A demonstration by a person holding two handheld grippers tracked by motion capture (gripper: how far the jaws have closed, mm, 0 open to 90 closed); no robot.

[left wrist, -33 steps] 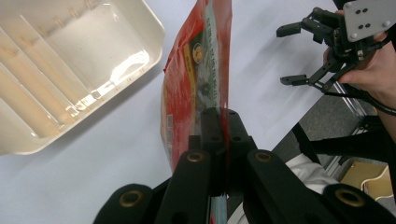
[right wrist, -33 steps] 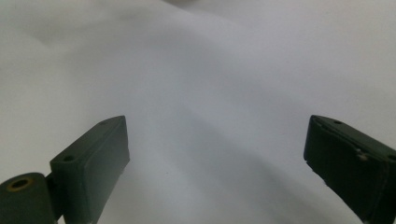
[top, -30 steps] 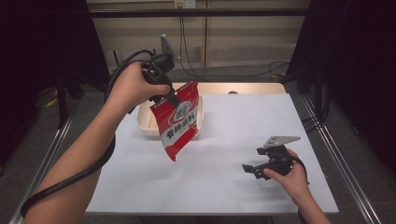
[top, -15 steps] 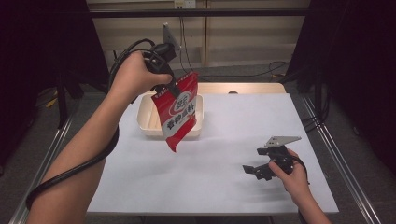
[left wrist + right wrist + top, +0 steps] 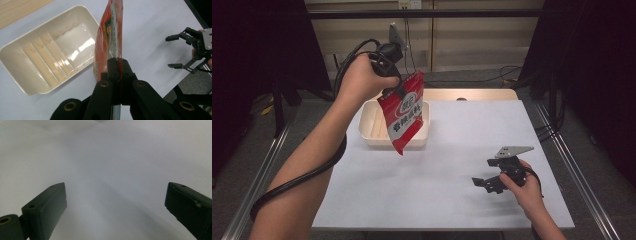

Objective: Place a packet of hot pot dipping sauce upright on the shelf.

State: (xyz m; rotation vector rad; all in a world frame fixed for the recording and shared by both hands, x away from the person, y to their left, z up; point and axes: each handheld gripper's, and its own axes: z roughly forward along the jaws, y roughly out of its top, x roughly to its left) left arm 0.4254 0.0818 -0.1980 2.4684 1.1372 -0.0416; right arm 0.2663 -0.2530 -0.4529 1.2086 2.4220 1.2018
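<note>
We work at a white worktop [image 5: 452, 165] whose far edge meets a strip of pale wood; metal rails run along its left and right sides, and dark curtains flank a beige panelled wall behind, with cables trailing on the grey floor.

Toward the far left corner sits our cream plastic tray [image 5: 370, 131], ribbed inside. Above its near right rim hangs the red snack pouch [image 5: 404, 116], clear of the worktop, its lower tip pointing down just in front of the tray. Our left gripper [image 5: 117, 65] has its jaws clamped together on the pouch's top edge. Near the worktop's near right corner, our right gripper [image 5: 483, 182] rests low over the white surface, jaws spread wide with nothing between them.

Compared with a second ago, we have carried the pouch higher and a little farther back, so it now hangs more steeply over the tray; our right hand [image 5: 523, 187] lies where it was.
</note>
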